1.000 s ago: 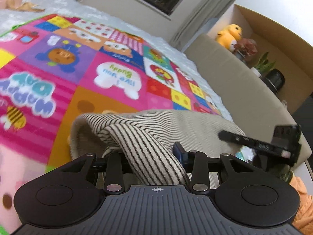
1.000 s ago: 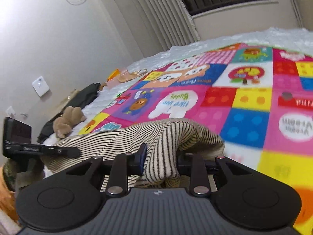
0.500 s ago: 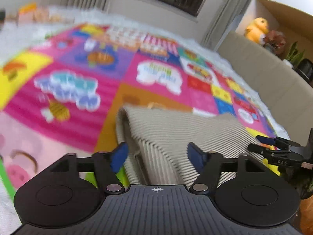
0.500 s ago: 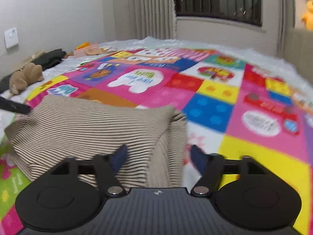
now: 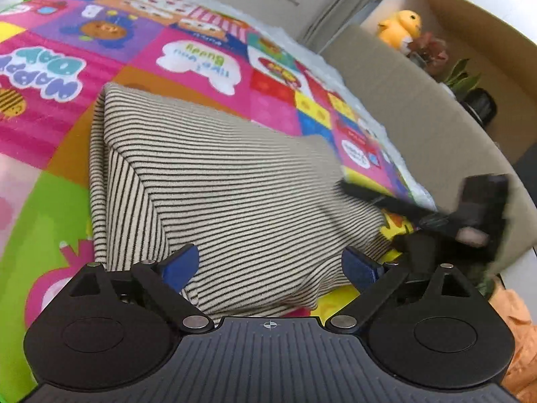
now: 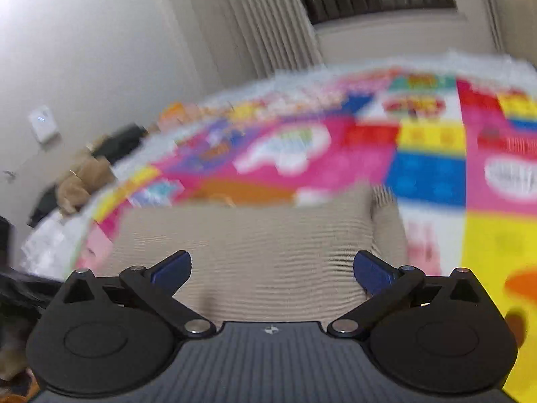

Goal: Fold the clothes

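one striped garment (image 5: 235,181), one play mat (image 5: 188,50), two claws (image 5: 271,266) (image 6: 272,270), one yellow plush (image 5: 401,25)

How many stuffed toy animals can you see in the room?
2. A yellow plush toy sits on the shelf behind the beige headboard, next to a plant. A brown teddy lies at the bed's edge by the wall, blurred. Others may be hidden outside the views.

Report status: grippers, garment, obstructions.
Left gripper open, right gripper open. Striped sweater folded on play mat, released. Nothing blocking.

A bright patchwork play mat (image 5: 275,110) carries a folded striped garment (image 5: 235,184) lying flat upon it.
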A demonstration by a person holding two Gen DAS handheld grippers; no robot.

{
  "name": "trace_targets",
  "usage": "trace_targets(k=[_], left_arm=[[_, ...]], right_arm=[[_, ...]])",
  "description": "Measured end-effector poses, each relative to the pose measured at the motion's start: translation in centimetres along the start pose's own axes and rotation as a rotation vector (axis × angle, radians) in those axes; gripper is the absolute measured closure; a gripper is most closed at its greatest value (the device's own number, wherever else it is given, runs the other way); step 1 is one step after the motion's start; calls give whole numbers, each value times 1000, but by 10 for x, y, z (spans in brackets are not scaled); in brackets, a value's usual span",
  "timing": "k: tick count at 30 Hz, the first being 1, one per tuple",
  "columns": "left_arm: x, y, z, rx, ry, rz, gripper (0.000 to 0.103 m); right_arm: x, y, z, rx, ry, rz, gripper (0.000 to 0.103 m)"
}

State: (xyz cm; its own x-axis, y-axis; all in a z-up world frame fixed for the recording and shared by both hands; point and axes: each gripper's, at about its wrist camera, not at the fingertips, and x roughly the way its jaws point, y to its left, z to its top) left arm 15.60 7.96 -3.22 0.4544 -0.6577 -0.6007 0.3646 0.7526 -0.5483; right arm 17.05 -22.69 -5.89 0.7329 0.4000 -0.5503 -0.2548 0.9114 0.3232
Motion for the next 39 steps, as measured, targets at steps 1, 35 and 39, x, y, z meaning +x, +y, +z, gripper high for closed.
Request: trace_targets(k=[1,35,39], left_arm=[[-1,3,1,-11,-11,-3,8],[7,22,4,-136,83,-12,5],[14,36,23,-157,29,32,5]], right_arm=[[3,-1,-7,-9,-9,-15,0],[22,-32,26,-204,29,-337,35],[12,-36,12,-152,23,-309,35]])
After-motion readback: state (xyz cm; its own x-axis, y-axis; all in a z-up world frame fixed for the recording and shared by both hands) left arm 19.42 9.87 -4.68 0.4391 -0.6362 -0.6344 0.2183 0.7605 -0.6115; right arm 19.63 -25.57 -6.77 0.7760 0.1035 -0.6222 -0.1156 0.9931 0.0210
